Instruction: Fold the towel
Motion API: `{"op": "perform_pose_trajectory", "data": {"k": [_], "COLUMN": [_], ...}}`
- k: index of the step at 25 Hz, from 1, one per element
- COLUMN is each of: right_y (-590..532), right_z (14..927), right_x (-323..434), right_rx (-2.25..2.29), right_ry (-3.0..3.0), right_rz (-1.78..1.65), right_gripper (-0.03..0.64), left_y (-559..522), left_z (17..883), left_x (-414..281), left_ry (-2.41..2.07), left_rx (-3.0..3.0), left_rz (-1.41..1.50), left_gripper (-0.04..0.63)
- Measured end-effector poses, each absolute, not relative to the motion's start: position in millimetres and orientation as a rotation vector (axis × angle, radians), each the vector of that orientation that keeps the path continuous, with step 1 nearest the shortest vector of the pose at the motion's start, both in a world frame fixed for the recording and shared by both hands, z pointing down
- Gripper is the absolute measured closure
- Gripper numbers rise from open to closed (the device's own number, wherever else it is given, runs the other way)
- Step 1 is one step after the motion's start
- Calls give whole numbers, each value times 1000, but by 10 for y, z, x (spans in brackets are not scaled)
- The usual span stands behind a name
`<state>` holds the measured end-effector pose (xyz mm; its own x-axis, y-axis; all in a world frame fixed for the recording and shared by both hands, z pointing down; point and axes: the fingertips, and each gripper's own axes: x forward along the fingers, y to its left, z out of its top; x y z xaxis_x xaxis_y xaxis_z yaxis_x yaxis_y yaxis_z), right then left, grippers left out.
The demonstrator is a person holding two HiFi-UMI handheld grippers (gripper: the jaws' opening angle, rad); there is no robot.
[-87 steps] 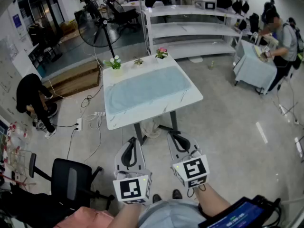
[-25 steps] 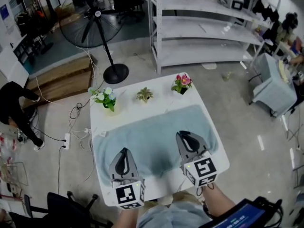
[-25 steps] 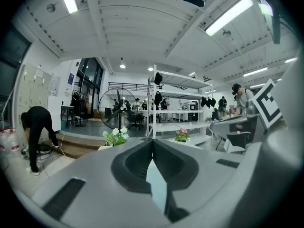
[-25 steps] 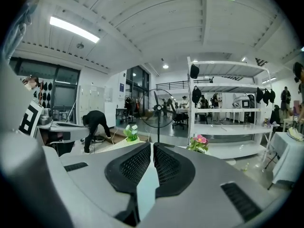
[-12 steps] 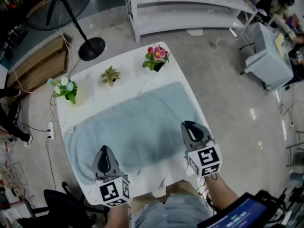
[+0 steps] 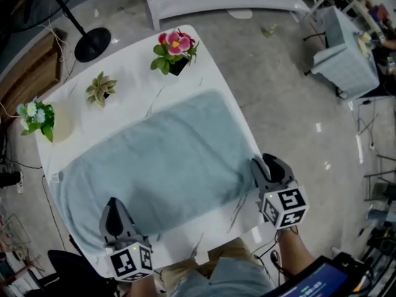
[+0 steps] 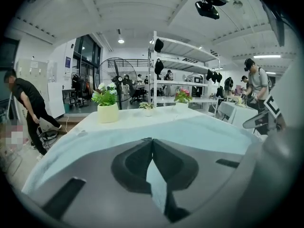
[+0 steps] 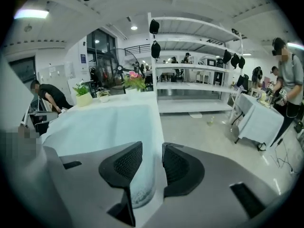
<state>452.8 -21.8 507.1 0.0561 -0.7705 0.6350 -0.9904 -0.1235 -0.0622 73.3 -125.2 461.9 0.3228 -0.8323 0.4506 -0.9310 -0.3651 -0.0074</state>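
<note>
Towel (image 6: pixel 154 159) lay flat across the white tabletop (image 6: pixel 130 91), looking soft, light and limp, best taken by its near corners; my left tool (image 6: pixel 111 203) was pressed together and empty, and my right tool (image 6: pixel 263 163) had just been opening, spread astride the right corner.

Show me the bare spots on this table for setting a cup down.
Bare white table shows between the succulent and the pink flowers, beyond the towel, and in a strip along the near edge. The towel covers the middle; the white flowers crowd the far-left corner.
</note>
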Motion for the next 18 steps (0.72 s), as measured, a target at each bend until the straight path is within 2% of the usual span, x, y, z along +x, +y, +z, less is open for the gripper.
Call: {"op": "perform_pose_trajectory", "data": {"k": [7, 8, 10, 18], "right_y": [-151, -159, -187, -380], "right_z": [5266, 5282, 5299, 4727], "right_x": [4466, 4431, 4357, 4147], "right_rx": [1814, 1779, 1726, 1840], "right_ry": [-1770, -1770, -1768, -1866], "right_rz": [874, 874, 874, 847], "right_gripper": [457, 469, 580, 584], "left_y": [-1254, -1245, -1224, -1112], "left_z": [4650, 4647, 4633, 4359], "left_x": [811, 821, 828, 639], "left_ry": [-1600, -1599, -1601, -1625], "left_rx": [2319, 2318, 2314, 2315], "left_rz": [561, 562, 558, 478], "left_gripper": [588, 588, 588, 588]}}
